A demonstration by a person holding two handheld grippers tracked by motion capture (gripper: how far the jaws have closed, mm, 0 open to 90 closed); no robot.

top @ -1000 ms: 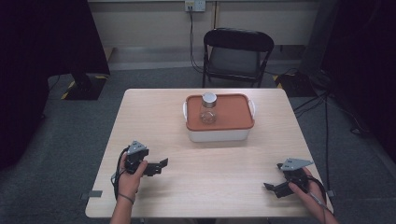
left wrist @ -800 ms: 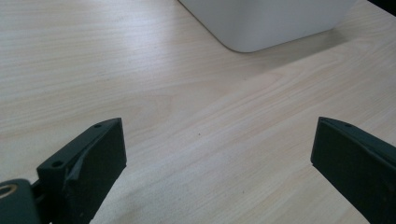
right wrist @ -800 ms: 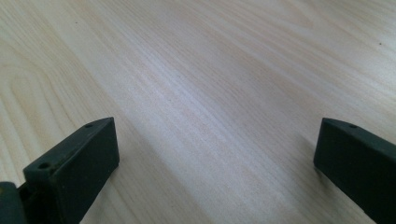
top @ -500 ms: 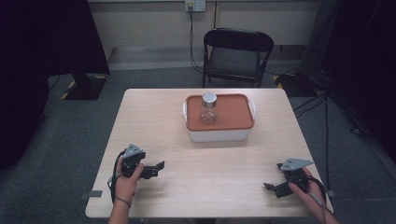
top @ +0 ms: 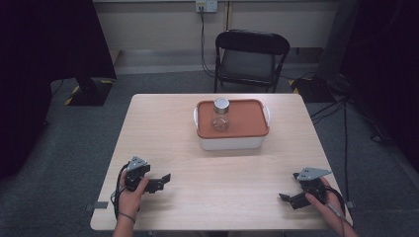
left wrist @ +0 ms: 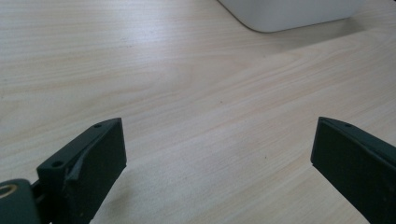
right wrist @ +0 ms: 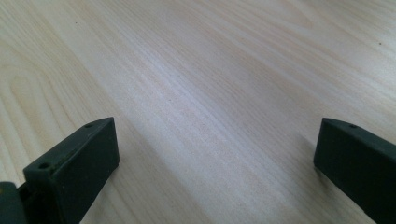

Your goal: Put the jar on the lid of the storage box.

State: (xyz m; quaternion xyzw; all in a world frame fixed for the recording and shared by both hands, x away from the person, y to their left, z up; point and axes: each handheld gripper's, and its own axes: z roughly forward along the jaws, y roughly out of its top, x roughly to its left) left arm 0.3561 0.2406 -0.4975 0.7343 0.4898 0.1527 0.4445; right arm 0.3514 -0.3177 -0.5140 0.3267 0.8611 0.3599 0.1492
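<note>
Your left tool and right tool rest released, jaws spread wide, near the lower corners of the frame, grasping nothing. The glass jar stands upright on the orange-lidded white box at upper centre of the light wooden desk, well apart from both. Grey carpet surrounds the desk; a black folding chair stands beyond.

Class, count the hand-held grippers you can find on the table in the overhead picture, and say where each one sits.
2. The left gripper rests near the table's front left edge; the right gripper rests near its front right corner. Both have jaws spread wide over bare wood.
</note>
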